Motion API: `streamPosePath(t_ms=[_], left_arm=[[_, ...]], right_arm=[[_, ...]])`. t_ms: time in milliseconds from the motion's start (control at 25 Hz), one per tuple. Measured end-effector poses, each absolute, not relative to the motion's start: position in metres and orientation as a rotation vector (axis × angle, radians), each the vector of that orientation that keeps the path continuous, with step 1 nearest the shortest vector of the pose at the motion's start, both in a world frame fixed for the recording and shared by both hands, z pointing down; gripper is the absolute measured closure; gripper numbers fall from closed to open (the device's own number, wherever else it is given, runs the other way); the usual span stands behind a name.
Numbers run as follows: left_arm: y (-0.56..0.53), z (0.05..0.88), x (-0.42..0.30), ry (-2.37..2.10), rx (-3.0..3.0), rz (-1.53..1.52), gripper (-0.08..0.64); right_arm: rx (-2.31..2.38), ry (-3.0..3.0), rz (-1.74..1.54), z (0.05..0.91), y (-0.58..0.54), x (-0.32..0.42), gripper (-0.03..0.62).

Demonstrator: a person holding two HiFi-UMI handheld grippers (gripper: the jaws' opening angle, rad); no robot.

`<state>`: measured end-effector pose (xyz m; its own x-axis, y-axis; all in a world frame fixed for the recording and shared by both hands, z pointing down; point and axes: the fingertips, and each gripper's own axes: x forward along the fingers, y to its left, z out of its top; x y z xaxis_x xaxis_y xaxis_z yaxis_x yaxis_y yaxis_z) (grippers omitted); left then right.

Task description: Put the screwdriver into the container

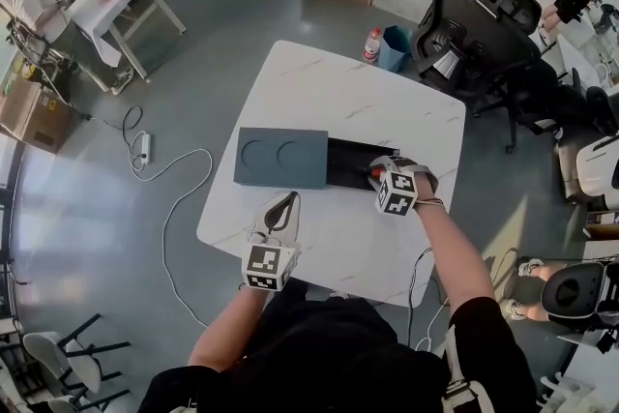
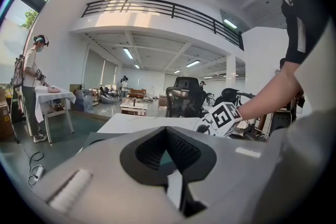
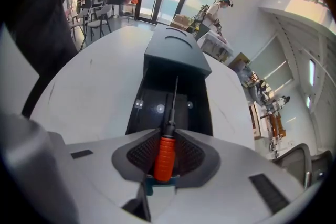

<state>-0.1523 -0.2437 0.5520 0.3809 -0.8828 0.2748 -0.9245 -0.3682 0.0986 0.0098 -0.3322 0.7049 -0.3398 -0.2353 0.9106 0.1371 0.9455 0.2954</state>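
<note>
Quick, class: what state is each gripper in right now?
Left gripper: closed, empty.
Right gripper: closed on the screwdriver by its orange handle, over the container.

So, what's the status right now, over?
Right gripper jaws shut on screwdriver, over the open container. Left gripper shut, empty. Nothing in the way.

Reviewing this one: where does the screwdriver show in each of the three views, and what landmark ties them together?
Head view: screwdriver right of centre, held by the right gripper over the open end of the container.
Left gripper view: not in it.
Right gripper view: bottom centre, screwdriver clamped between the jaws, shaft pointing into the container.
Shared landmark: the white table, seen in all three.
</note>
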Motion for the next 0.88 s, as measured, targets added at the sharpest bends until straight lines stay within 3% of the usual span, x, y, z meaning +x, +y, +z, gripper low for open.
streamPosePath(t_ms=[520,880], left_arm=[[-0.226,0.561,-0.151,-1.588,2.380,0.276,0.555],[-0.220,0.554,-0.146,-1.559,2.420,0.279,0.555]], right_arm=[[0.066,-1.801,-0.348,0.724,-0.334,0.018,0.471],[0.225,-1.929,-0.353,0.668,-0.326,0.010,0.442]])
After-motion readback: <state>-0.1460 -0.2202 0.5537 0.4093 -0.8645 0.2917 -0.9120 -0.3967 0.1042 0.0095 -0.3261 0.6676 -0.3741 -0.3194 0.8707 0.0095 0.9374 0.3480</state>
